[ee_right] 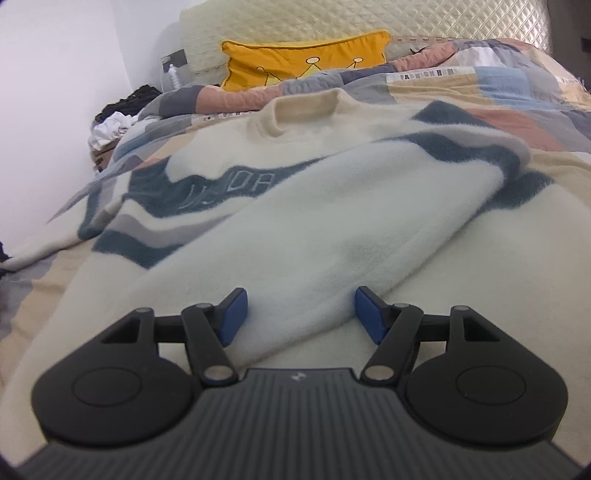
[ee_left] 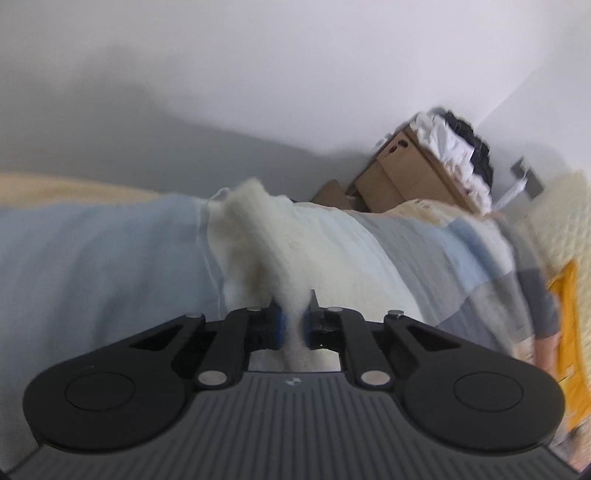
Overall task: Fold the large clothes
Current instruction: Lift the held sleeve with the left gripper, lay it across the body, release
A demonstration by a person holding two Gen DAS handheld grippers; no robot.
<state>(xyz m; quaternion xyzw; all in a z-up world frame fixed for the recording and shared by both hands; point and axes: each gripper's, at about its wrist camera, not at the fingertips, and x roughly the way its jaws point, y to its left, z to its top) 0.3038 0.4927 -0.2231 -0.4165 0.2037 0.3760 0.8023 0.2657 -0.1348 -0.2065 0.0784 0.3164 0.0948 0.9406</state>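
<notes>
A patchwork quilt in grey, blue, peach and cream squares [ee_right: 480, 85] covers the bed, and on it lies the task's thing, a large cream fleece sweater with dark teal wavy bands and pale lettering across the chest [ee_right: 295, 192]. It is spread front up, collar towards the headboard, with one sleeve folded in across the body so that its cuff end reaches the near edge.

It looks thick, soft and limp, light for its bulk, and fuzzy enough not to slip from rubber pads. I judge that it will sag and drag wherever it is not carried, so it wants holding at edges and corners such as hem, shoulder seam or cuff, with a full pinch of pile rather than a surface nip.

The right gripper [ee_right: 299, 317] hovers low over that folded sleeve, its blue pads [ee_right: 232, 317] spread wide on either side of the cuff end and not pressing it. The left gripper [ee_left: 293, 325] has its jaws drawn nearly together on a bunched ridge of the cream fleece, which rises taut from between them.

Only the right wrist view shows the whole garment, a mustard-yellow cushion with a line drawing [ee_right: 306, 59] and a quilted cream headboard [ee_right: 369, 18]. Only the left wrist view, blurred, shows the grasp itself, plus a brown cardboard box heaped with white and black laundry [ee_left: 413, 173] by the wall.
</notes>
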